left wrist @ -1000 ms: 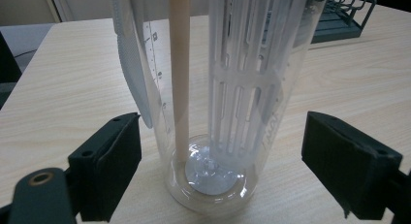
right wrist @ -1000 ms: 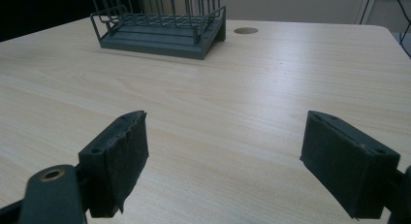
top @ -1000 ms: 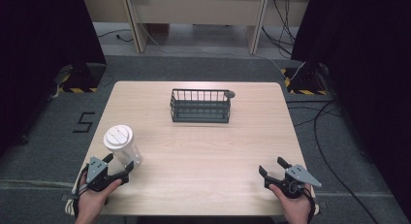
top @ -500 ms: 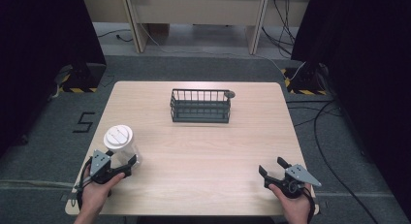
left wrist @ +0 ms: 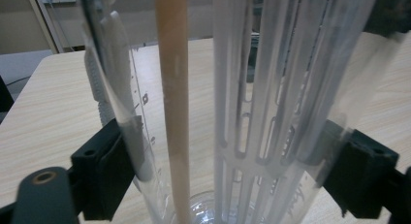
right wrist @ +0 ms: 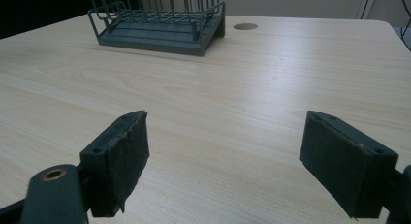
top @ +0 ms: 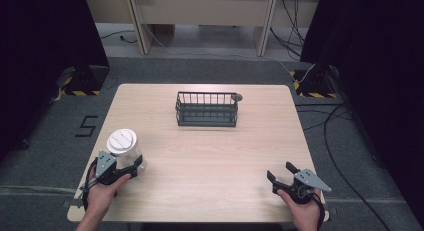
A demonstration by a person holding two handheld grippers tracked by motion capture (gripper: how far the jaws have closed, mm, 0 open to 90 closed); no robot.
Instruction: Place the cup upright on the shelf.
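Since the earlier frames, only the left gripper (top: 131, 163) has shifted a little: it sat slightly farther from the table's near edge a second ago, and now it is a bit closer to the person, with the clear plastic cup with a white lid (top: 123, 147) moved along with it. Its two black jaws stand on both sides of the cup and press against the transparent wall, so the cup is clamped between them. In the left gripper view the cup (left wrist: 232, 112) is very close; inside it I see a beige stick (left wrist: 173, 103) and white slotted plastic pieces (left wrist: 261, 107), all upright. The cup stands on the light wooden table (top: 210, 161), near its front left corner.

The right gripper (top: 283, 173) rests at the front right of the table and has not moved. Its jaws are wide apart with nothing between them, above bare wood.

At the far middle of the table stands a dark wire basket (top: 206, 109), well apart from both grippers.
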